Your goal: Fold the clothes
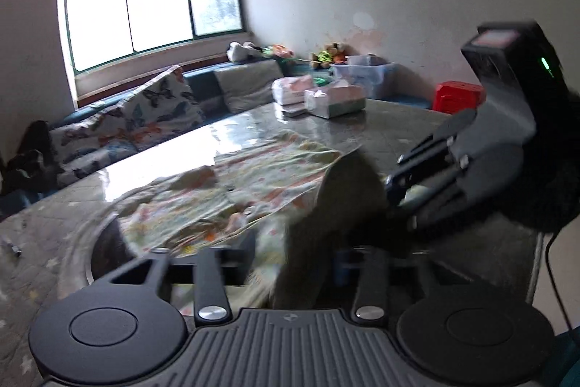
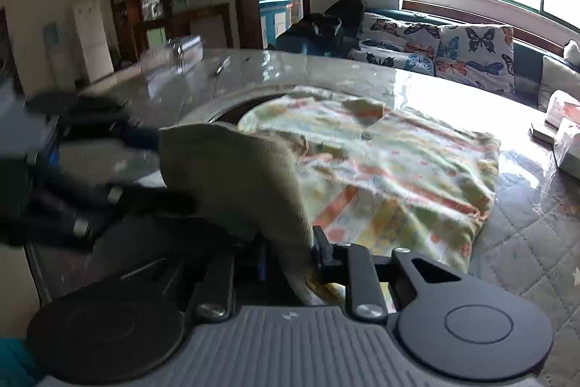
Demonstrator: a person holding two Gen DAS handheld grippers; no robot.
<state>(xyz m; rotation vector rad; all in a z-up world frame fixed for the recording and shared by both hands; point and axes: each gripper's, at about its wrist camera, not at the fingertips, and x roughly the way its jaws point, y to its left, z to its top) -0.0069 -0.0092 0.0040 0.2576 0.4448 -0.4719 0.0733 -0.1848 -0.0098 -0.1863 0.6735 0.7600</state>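
No brand, label or writing can be read anywhere: the wrapped packets (image 1: 328, 97) at the far end of the table (image 1: 395, 122) are too blurred to make out, and the green light on the right gripper's body shows no text.

A patterned shirt (image 2: 398, 176) with a collar and buttons lies spread on the glossy table, partly over a round recess in its top. A plain beige flap (image 2: 239, 176), which may be the shirt's underside or sleeve, is lifted up at the near corner.

The right gripper (image 2: 286, 263) sits at that near corner with its fingers close together and the cloth pinched between them; the flap rises straight from its jaws. In the left wrist view it comes in from the right, its tips on the flap's far edge.

The left gripper (image 1: 290, 260) is at the shirt's near edge, its fingers part spread with the cloth lying between them; whether the pads press on it I cannot tell.

Behind the table stands a sofa (image 2: 453, 49) with butterfly-print covers, under a bright window (image 1: 152, 2)
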